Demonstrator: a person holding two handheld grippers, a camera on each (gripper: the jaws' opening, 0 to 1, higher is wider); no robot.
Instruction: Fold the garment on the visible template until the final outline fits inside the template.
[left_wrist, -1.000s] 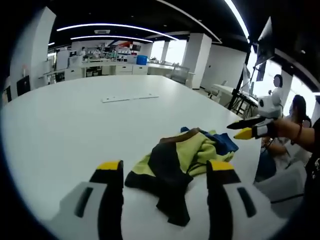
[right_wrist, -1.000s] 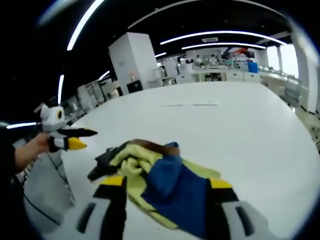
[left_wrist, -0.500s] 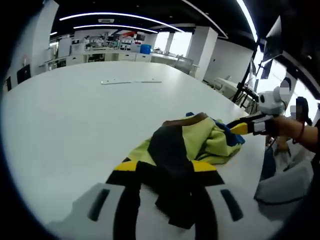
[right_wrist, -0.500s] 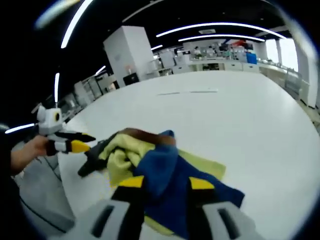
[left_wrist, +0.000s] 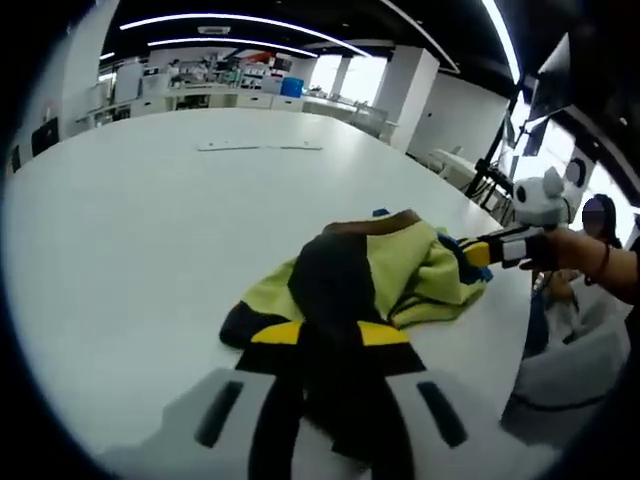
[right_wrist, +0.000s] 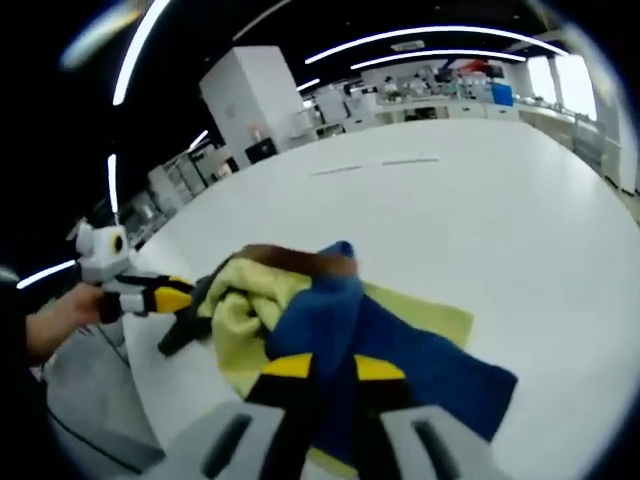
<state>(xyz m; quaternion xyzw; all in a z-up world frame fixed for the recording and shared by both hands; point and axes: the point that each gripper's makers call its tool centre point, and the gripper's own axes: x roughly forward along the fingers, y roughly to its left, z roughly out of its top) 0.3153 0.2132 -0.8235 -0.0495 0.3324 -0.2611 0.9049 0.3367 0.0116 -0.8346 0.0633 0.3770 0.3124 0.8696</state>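
Garment (left_wrist: 370, 275) in yellow-green, black and blue lies bunched near the edge of a wide white bench (left_wrist: 130, 230), pinched at two points. In the left gripper view, the left tongs (left_wrist: 330, 340), yellow-tipped, are clenched on a black fold of the cloth, which runs down between the two jaws. In the right gripper view, the right tongs (right_wrist: 320, 370) are likewise clamped on a blue section of the garment (right_wrist: 340, 320), the jaws drawn close with fabric between them. Past the right tongs, blue cloth spreads flat over a yellow-green layer on the bench (right_wrist: 500, 220), while a crumpled yellow lump with a brown edge rises behind. The other tongs enter each view from the side, their yellow tips at the garment's far edge, each held by a person's hand (left_wrist: 585, 255). Farther out on the bench surface lies a thin pale strip (left_wrist: 260, 147). Beyond the bench stand a white square column (right_wrist: 260, 100), cabinets and shelving, under long curved ceiling lights (left_wrist: 240, 20). A seated person shows at the right of the left gripper view, beside a dark stand.
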